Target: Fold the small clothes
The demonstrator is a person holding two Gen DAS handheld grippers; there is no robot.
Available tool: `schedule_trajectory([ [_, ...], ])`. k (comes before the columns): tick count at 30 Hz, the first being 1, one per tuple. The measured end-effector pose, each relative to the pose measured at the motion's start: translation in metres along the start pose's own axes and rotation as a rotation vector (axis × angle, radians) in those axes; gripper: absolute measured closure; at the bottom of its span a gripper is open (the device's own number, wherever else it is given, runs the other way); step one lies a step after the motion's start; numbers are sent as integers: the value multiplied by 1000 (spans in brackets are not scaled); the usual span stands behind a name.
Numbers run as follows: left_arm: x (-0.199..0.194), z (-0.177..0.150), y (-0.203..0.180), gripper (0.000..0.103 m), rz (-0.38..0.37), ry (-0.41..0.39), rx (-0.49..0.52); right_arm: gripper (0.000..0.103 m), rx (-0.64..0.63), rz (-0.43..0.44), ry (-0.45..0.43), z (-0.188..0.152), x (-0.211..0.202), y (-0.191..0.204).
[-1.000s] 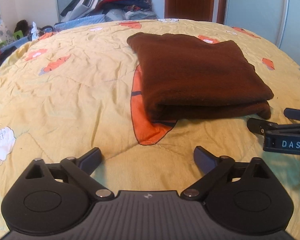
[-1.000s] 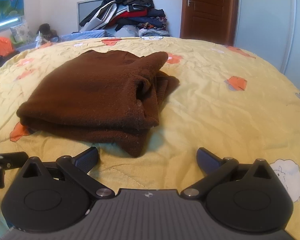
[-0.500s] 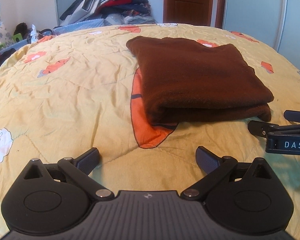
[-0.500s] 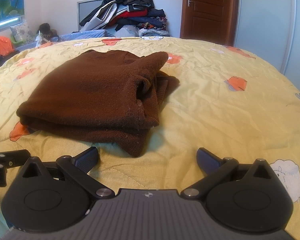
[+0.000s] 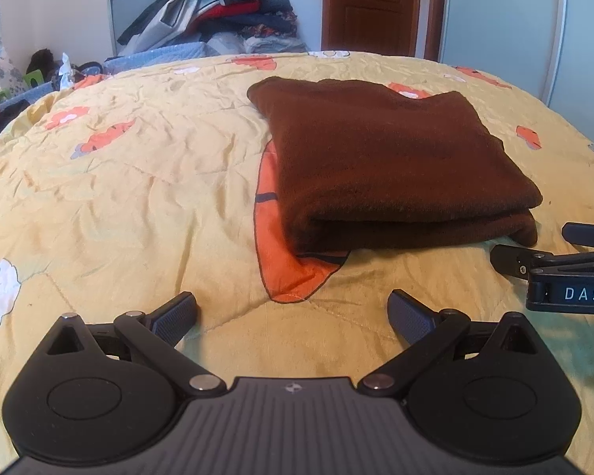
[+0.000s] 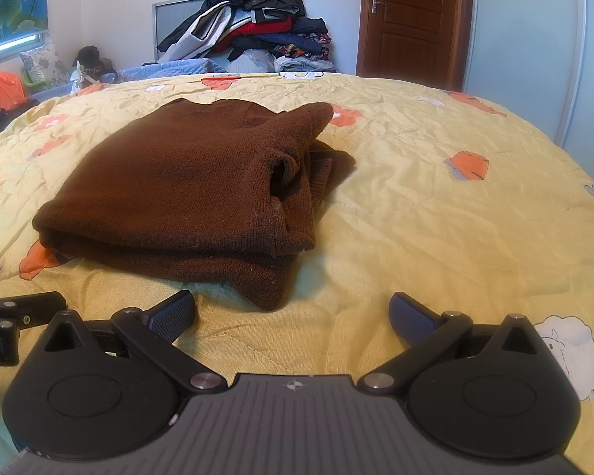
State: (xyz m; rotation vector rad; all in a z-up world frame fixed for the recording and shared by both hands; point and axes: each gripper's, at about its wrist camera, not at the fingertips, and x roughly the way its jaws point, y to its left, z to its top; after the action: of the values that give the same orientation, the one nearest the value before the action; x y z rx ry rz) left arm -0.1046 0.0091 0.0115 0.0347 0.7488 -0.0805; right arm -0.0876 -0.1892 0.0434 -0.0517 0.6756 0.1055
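Left hand-held gripper (image 5: 293, 314): fingers spread wide, nothing between them, pads clear of the cloth; it hovers over the yellow bedspread (image 5: 118, 198), just short of the garment's near fold.

Right hand-held gripper (image 6: 293, 312): fingers likewise spread wide, empty. Its left pad (image 6: 174, 312) sits just beside the garment's nearest corner; whether it touches cannot be told. In the left wrist view this gripper's tips enter at 3 o'clock, labelled "DAS", near the garment's right-hand corner. In the right wrist view the left gripper's tips enter at 9 o'clock.

Brown knit garment (image 5: 388, 158): folded into a thick, roughly rectangular stack, lying flat on the bed. From the left gripper it lies at 1 o'clock; from the right gripper at 11 o'clock. Right wrist view shows looser layers bunched along its right edge. It partly covers a large orange print (image 5: 289, 269) on the bedspread.

Bedspread: yellow, creased, printed with orange shapes and white sheep (image 6: 570, 352).

Background, 12 o'clock: heap of mixed clothes (image 6: 257, 23) against the wall; brown wooden door (image 6: 412, 19) to its right.
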Motion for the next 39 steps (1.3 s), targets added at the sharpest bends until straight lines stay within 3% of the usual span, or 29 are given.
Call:
schedule_trajectory([
  [3,3,-1,-1,0,10,-36,-11,0,0,0,0,0,0,0],
  [23,12,7,-8,0,64,-34,-65,0,10,-10,-1,0,0,-3],
  [39,13,7,-7,0,50,-35,-60,0,32,-48,-1,1,3,3],
])
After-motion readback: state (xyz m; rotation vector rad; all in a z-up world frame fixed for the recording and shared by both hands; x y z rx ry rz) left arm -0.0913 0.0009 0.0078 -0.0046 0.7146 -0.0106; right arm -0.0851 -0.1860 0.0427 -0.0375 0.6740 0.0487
